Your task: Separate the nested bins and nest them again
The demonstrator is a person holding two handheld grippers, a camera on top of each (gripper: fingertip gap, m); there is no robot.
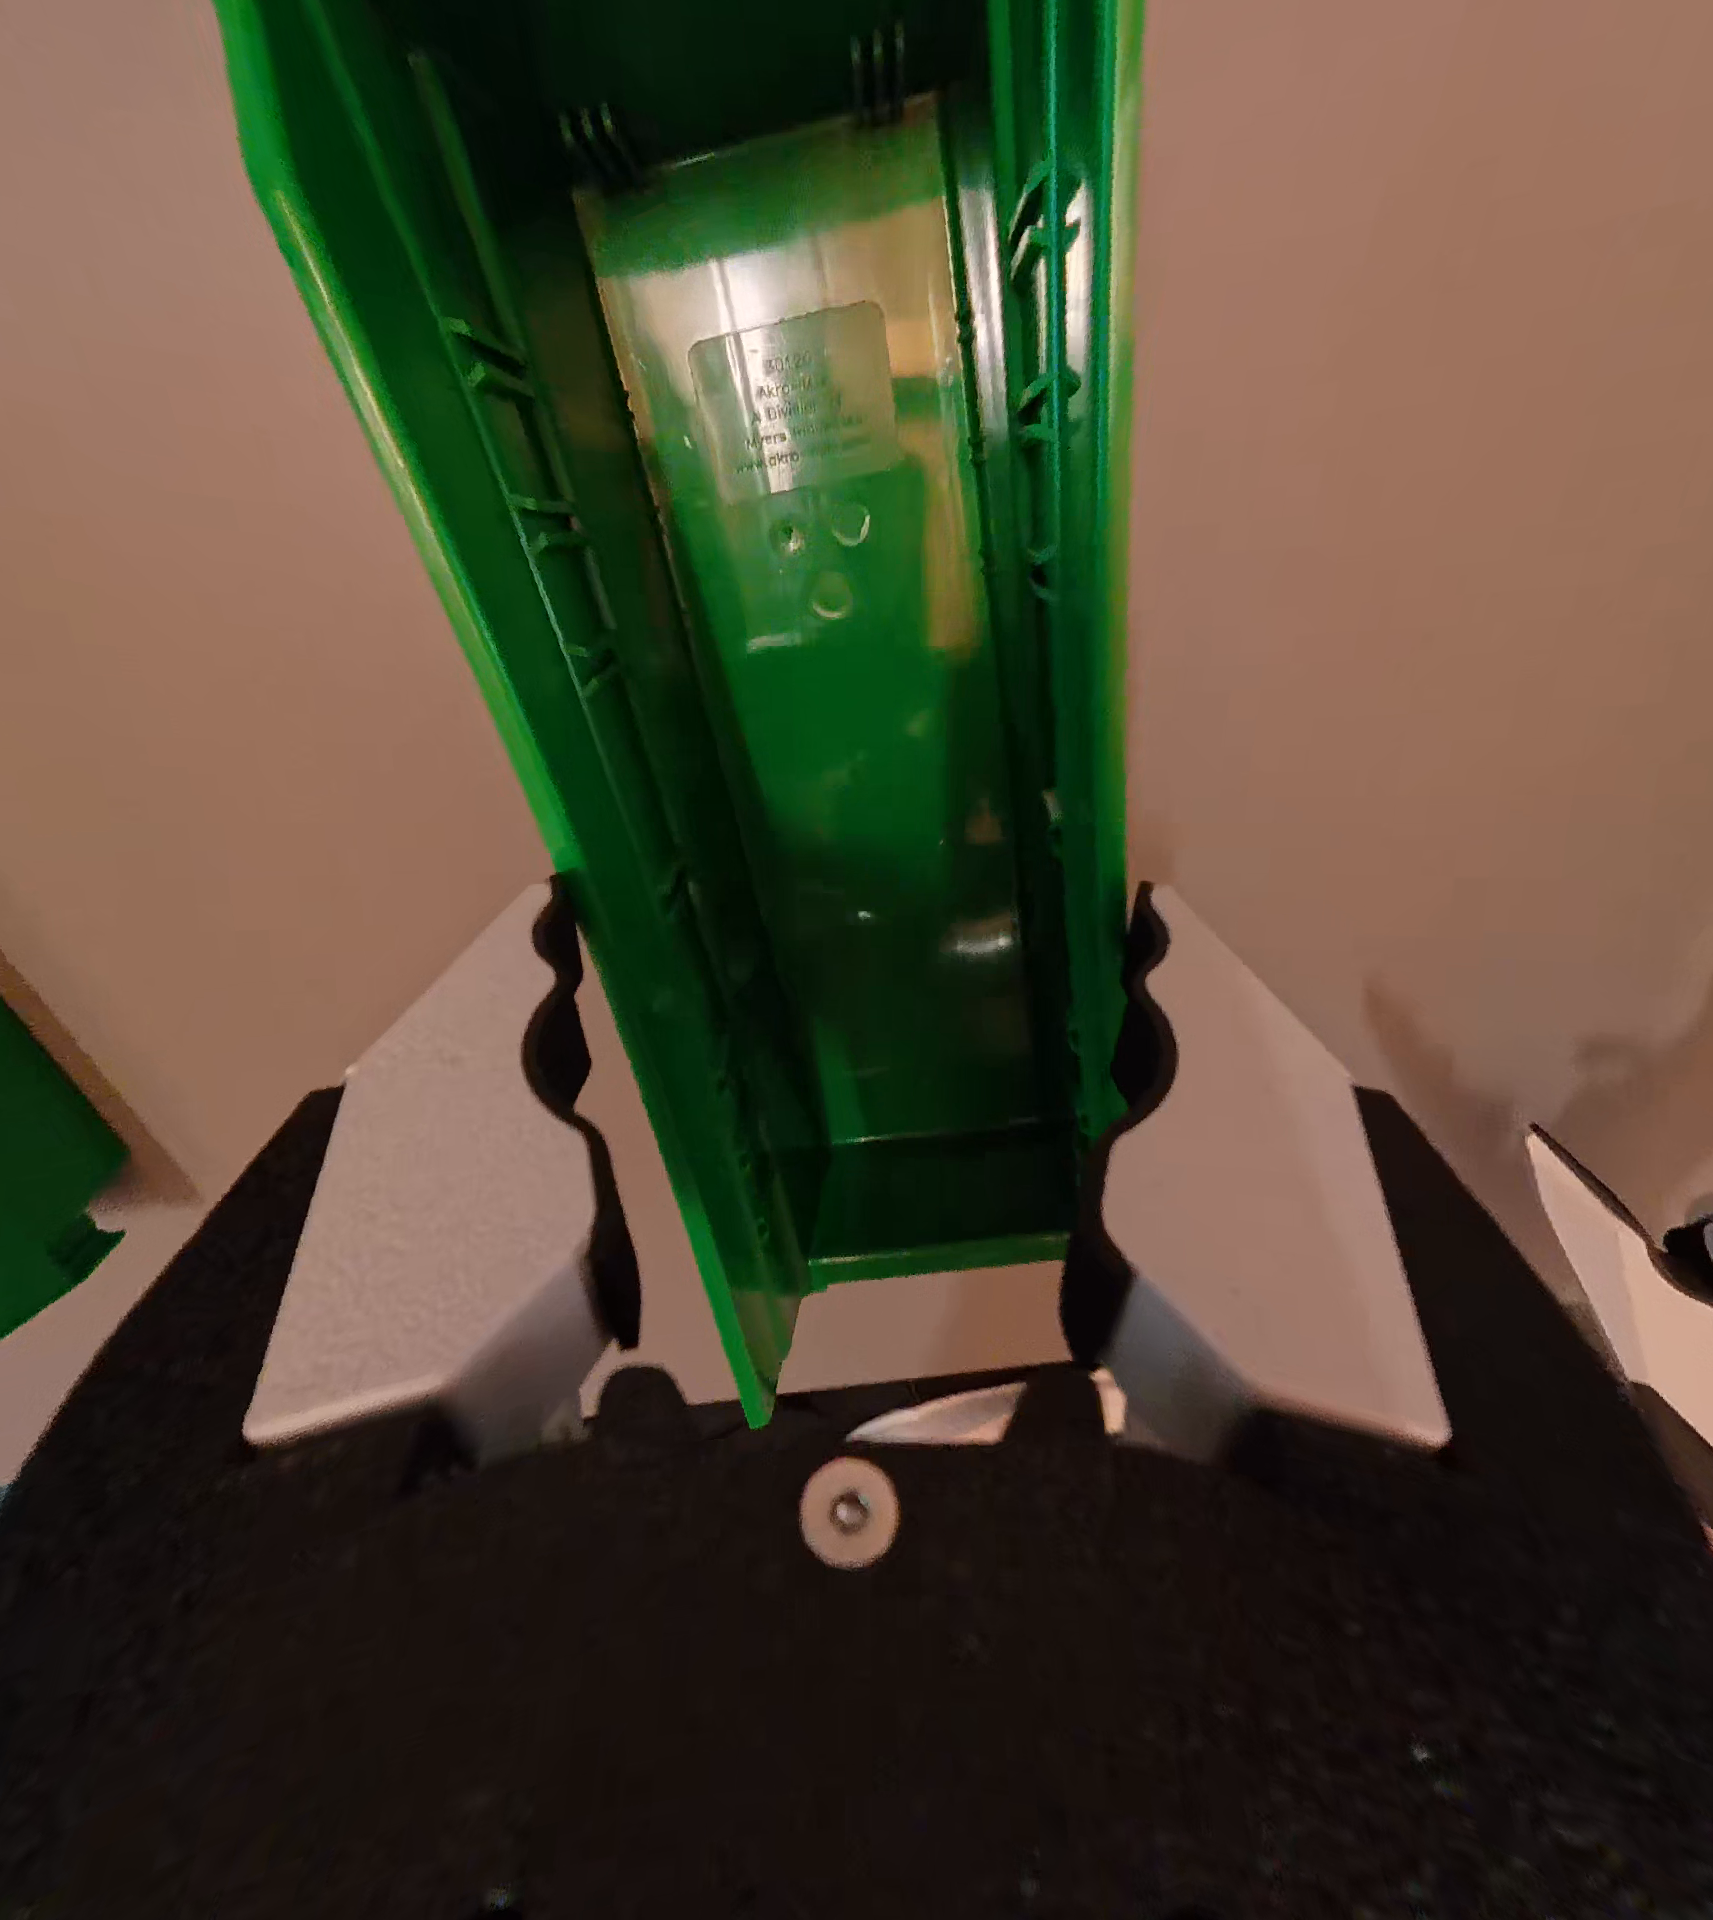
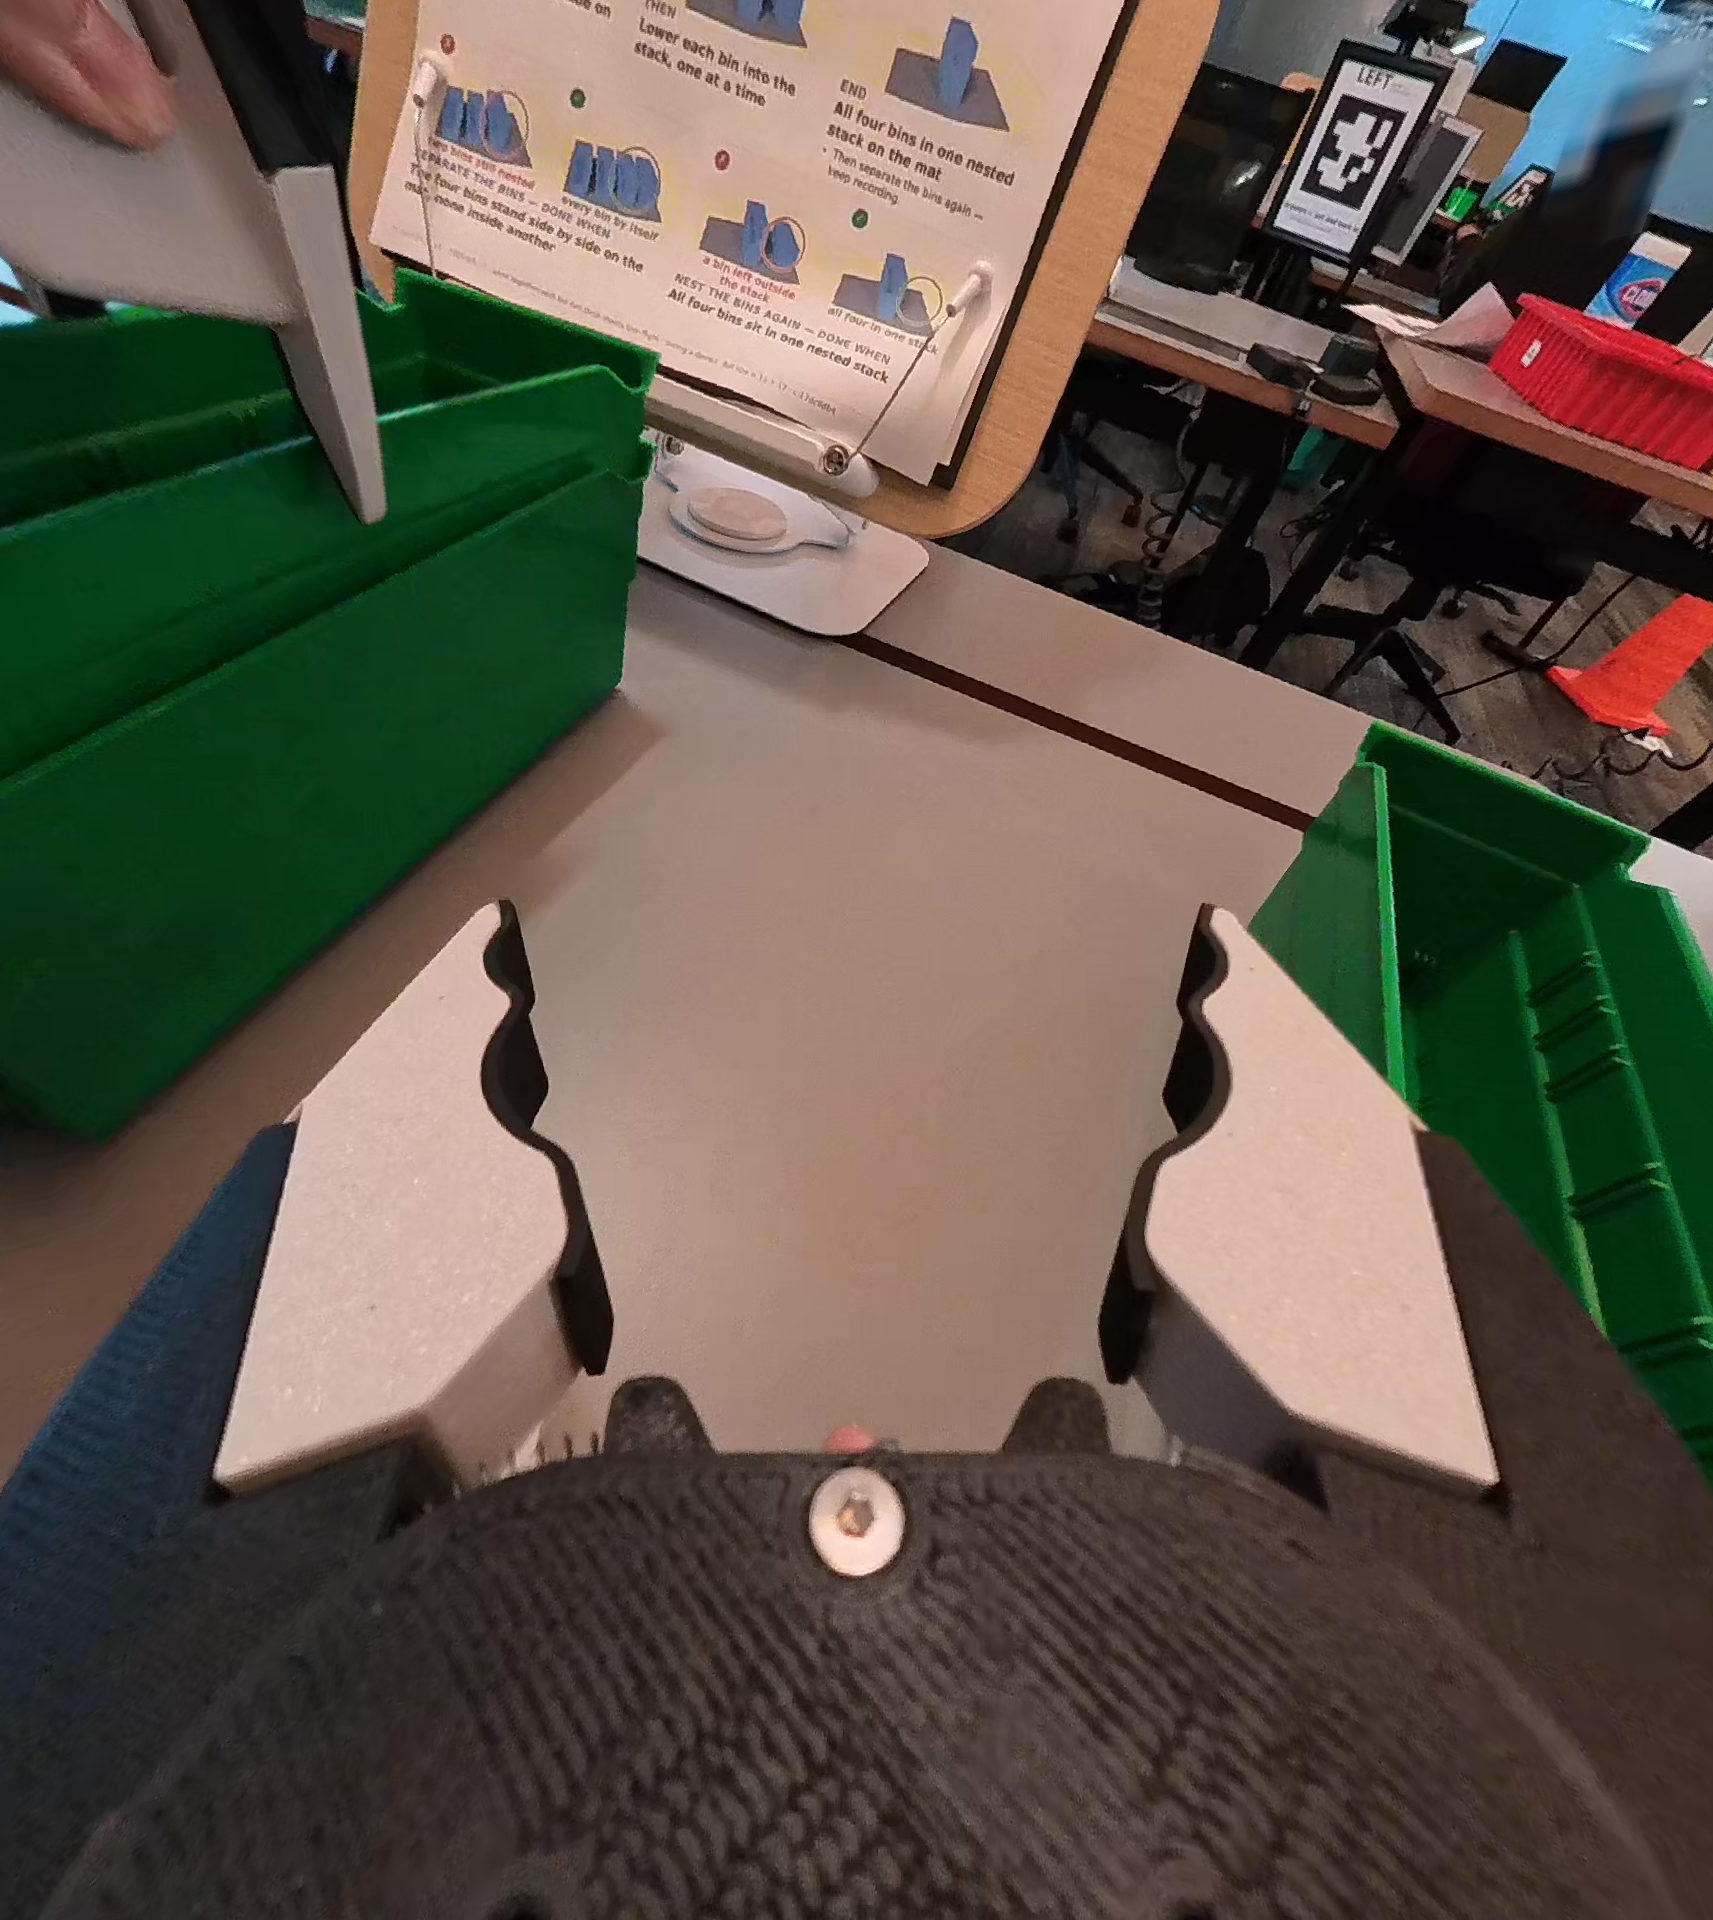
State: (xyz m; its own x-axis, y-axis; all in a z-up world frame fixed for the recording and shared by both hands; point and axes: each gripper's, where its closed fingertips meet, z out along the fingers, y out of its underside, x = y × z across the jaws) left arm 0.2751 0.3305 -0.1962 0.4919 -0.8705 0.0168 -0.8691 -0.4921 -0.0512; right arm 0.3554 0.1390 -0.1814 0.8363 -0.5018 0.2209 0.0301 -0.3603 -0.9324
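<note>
A green nested bin stack [image 2: 239, 665] is gripped by the left gripper [image 1: 852, 1122], its jaws closed on the walls, near the surface's far edge. The right gripper [image 2: 852, 1132] is held wide open, empty, beside a lone green bin [image 2: 1579, 1091].

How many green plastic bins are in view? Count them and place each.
4, possibly more nested unseen: a nested pair at left in the left gripper, a third bin behind it, a fourth bin alone at right.
</note>
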